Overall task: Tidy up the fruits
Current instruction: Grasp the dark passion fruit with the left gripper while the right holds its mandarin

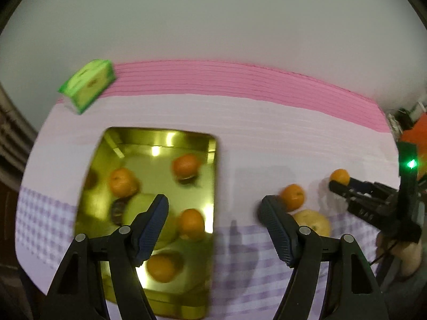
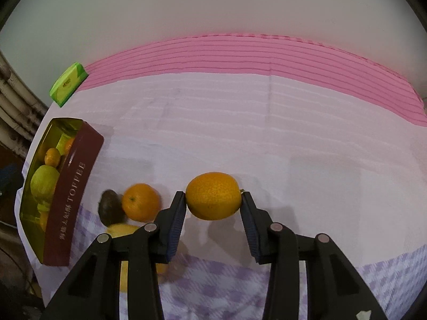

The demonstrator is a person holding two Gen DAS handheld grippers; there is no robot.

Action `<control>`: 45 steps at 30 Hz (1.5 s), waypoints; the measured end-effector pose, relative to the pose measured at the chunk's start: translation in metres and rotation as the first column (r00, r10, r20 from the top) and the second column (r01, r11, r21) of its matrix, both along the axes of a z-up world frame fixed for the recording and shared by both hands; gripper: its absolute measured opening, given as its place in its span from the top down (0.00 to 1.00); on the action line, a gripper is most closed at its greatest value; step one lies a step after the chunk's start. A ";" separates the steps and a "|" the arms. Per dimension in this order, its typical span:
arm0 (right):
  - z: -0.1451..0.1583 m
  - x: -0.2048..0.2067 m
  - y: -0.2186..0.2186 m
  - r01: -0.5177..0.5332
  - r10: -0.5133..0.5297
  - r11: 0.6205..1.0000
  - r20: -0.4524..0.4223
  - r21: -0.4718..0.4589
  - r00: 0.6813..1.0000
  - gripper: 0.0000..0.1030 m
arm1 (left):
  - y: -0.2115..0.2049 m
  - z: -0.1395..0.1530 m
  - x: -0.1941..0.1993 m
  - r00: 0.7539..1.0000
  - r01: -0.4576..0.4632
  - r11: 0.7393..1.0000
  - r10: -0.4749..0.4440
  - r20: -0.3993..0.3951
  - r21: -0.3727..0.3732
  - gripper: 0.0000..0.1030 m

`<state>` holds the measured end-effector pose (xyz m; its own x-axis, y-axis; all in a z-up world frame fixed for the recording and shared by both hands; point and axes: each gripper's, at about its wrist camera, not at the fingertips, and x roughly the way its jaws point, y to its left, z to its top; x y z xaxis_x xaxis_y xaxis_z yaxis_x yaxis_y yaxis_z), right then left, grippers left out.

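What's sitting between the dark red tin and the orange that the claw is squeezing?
In the right wrist view, a dark brown fruit and another orange lie on the cloth between the tin and the held orange.

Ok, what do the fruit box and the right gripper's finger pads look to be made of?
The box looks like metal tin: its gold inside is glossy and mirrors lights, and its maroon outer wall is smooth, printed with "TOFFEE". The right gripper's finger pads look like dark blue ribbed rubber or soft plastic, matte, pressed against the orange; which of the two I can't tell.
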<state>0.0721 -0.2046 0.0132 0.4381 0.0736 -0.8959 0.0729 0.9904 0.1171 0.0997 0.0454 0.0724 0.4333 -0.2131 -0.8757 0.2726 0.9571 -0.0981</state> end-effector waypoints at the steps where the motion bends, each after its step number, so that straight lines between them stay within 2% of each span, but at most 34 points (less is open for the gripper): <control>1: 0.000 -0.004 -0.004 0.006 -0.006 1.000 0.008 -0.013 1.000 0.62 | -0.007 0.000 0.001 1.000 0.008 1.000 -0.008 -0.002 -0.003 0.31; 4: -0.003 -0.011 -0.012 0.016 -0.016 1.000 0.014 -0.023 1.000 0.62 | -0.028 -0.004 0.003 0.999 0.031 1.000 -0.031 -0.036 -0.005 0.38; 9: -0.013 -0.022 -0.030 0.040 -0.040 0.999 0.005 0.012 0.999 0.62 | -0.054 -0.018 0.013 0.989 0.037 0.999 -0.040 -0.143 -0.025 0.48; 21: -0.017 -0.027 -0.039 0.044 -0.045 0.997 0.019 0.063 0.999 0.62 | -0.069 -0.067 0.036 0.943 -0.048 0.999 0.046 -0.329 0.003 0.50; 31: -0.025 -0.029 -0.032 0.025 -0.025 0.998 0.004 0.065 1.000 0.62 | -0.074 -0.088 0.041 0.923 -0.062 0.998 0.048 -0.382 -0.026 0.50; 35: -0.026 -0.028 -0.031 0.019 -0.019 0.998 0.002 0.054 1.000 0.62 | -0.077 -0.091 0.041 0.929 -0.059 0.998 0.046 -0.368 -0.023 0.51; 38: -0.025 -0.027 -0.030 0.014 -0.014 0.998 0.001 0.053 1.000 0.62 | -0.075 -0.092 0.041 0.925 -0.060 0.996 0.032 -0.378 -0.064 0.59; 45: -0.027 -0.027 -0.027 0.016 -0.016 0.999 -0.003 0.041 1.000 0.62 | -0.073 -0.091 0.037 0.931 -0.052 0.996 0.022 -0.365 -0.073 0.59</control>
<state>0.0452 -0.2316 -0.0134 0.4371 0.1029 -0.8935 0.0890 0.9836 0.1569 0.1366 -0.0273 -0.0190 0.0972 -0.2789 -0.9554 0.1683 0.9507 -0.2604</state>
